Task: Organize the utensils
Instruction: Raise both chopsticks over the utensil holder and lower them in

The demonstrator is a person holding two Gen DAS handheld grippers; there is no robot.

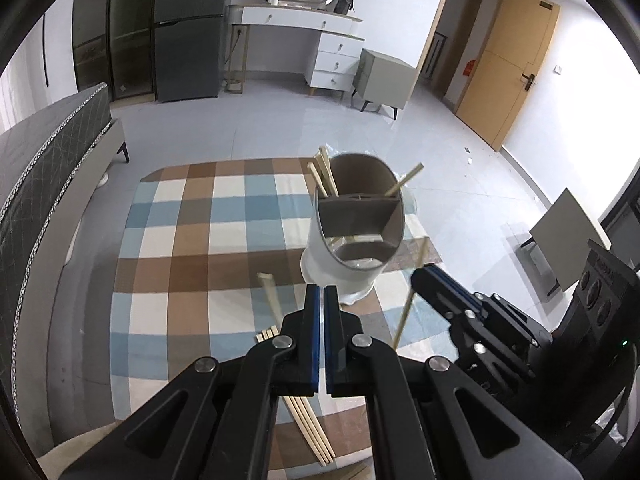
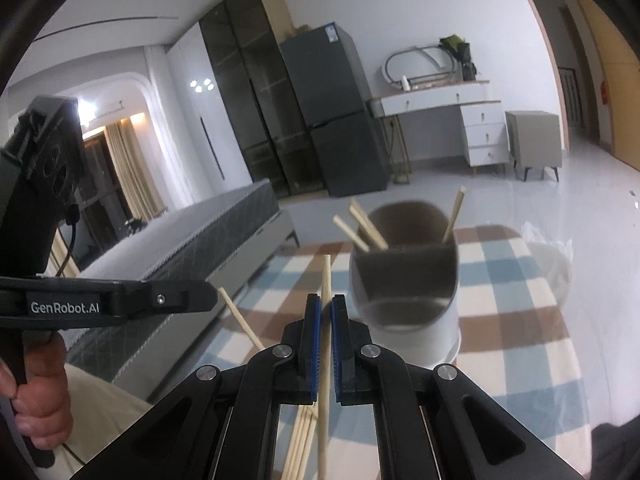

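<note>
Left wrist view: the left gripper (image 1: pixel 322 292) is seen with its jaws brought together and nothing between them, hovering low over the checked tablecloth (image 1: pixel 192 240). Just ahead stands the utensil holder (image 1: pixel 352 236), white outside and brown inside, divided into compartments; several chopsticks are already leaning in its far compartment. A bundle of loose chopsticks (image 1: pixel 308 428) is lying on the cloth under the gripper. To the right, the right gripper (image 1: pixel 424 276) is seen holding a single chopstick (image 1: pixel 404 316), a thin pale wooden stick, almost upright. Right wrist view: the right gripper (image 2: pixel 326 300) is clamped on the single chopstick (image 2: pixel 326 280), which passes between the blue pads and rises above them. The utensil holder (image 2: pixel 404 280) is near, slightly to the right. It is judged that the carrying of one chopstick to the holder is in hand; next, the stick should be brought over an open compartment and released there
</note>
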